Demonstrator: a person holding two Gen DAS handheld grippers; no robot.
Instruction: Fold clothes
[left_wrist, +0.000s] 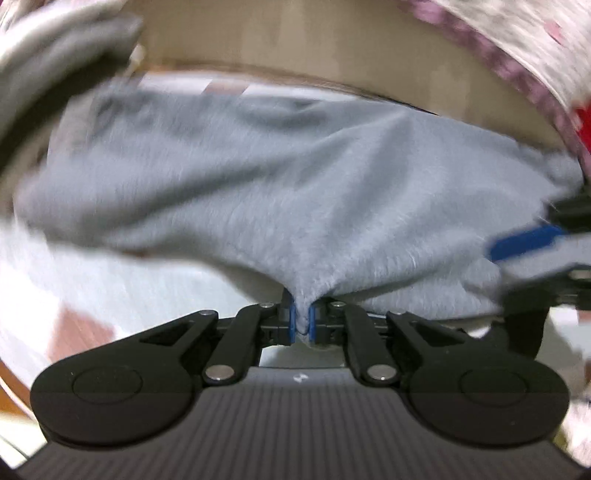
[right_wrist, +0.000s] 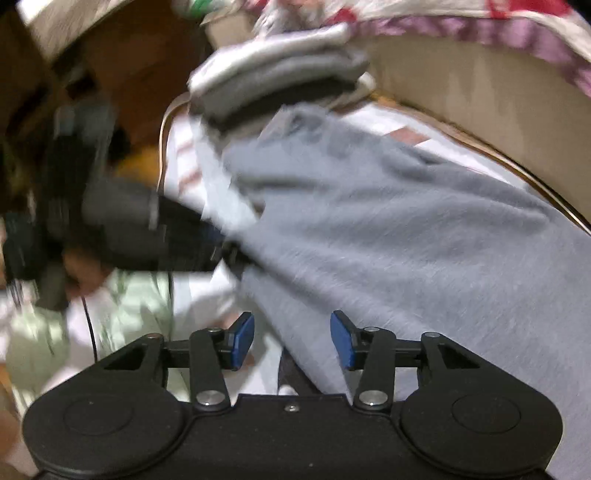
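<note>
Though blur smears everything, left tongs (left_wrist: 302, 319) pinch the grey garment (left_wrist: 258, 177); right tongs (right_wrist: 291, 339) gape empty.

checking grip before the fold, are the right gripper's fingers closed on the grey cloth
No, the right gripper is open, its blue fingers apart beside the grey cloth.

Far side — folded stack (right_wrist: 280, 77), board wall (left_wrist: 295, 48) block | near side — bare tabletop (left_wrist: 129, 291)

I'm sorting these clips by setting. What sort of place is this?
Probably a bedroom at home: a grey fleece garment lies over a pale sheet with a beige upholstered board behind, a floral pink-edged quilt above, and a stack of folded grey clothes.
</note>
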